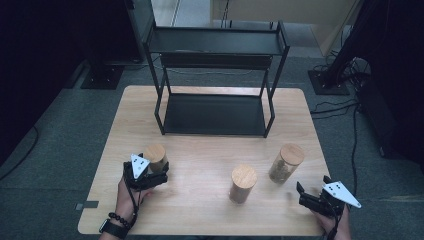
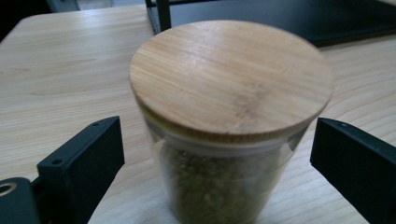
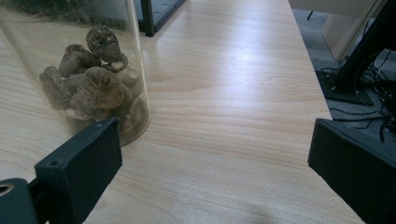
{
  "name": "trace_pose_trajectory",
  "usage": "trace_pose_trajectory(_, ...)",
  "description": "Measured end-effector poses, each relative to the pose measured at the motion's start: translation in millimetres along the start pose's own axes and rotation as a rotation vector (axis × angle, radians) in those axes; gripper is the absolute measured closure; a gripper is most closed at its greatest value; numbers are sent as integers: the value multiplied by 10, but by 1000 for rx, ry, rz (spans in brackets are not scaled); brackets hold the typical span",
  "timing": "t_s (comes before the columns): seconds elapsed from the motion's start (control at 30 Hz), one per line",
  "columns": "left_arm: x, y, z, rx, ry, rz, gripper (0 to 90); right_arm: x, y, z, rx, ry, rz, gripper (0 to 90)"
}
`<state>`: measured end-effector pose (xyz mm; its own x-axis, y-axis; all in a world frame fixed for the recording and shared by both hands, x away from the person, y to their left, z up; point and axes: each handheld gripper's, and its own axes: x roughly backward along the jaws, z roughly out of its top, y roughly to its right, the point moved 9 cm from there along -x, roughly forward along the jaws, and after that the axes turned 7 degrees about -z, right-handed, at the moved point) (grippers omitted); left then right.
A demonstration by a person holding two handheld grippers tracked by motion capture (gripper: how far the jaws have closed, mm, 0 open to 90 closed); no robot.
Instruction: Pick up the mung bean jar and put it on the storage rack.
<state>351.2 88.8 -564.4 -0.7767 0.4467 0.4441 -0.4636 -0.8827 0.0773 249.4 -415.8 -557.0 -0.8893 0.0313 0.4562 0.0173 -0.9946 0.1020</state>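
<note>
at the lower left of the high view the left gripper (image 1: pixel 150 176) has its jaws spread wide around the left jar (image 1: pixel 156 159), and in the left gripper view the jar (image 2: pixel 229 126) stands between them with gaps on both sides, probably lined up for a grip below the lid (image 2: pixel 231 77); it is clear glass, upright, with greenish-brown bits under a round wooden lid. at the lower right the right gripper (image 1: pixel 311 196) rests with jaws spread and nothing between them, near the right jar (image 1: pixel 285 163), as if waiting. farther up, the 2-tier black rack (image 1: pixel 215 75) stands at the table's (image 1: pixel 210 220) far edge, likely where jars go.
</note>
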Motion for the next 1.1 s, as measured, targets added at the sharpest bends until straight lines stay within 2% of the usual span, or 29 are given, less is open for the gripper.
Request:
trace_pose_trajectory(0.17, 11, 46, 8, -17, -48, 16, 39, 1, -5, -2, 0, -1, 3, 26)
trace_pose_trajectory(0.23, 13, 54, 11, -2, -57, 11, 50, 1, -6, -2, 1, -2, 3, 25)
trace_pose_trajectory(0.27, 9, 64, 12, 9, -55, -6, 50, 1, -6, -3, 2, -3, 3, 26)
trace_pose_trajectory(0.4, -22, 79, -19, 21, -71, -26, 50, 3, -8, -3, 3, -2, 4, 25)
trace_pose_trajectory(0.53, -48, 70, -59, 29, -89, -20, 59, 4, -10, -4, 3, -4, 5, 25)
trace_pose_trajectory(0.63, -65, 54, -81, 57, -100, -23, 88, 3, -11, -4, 4, -4, 6, 25)
trace_pose_trajectory(1.1, -113, 29, -99, 78, -125, 15, 151, 0, -10, -4, 3, -5, 7, 25)
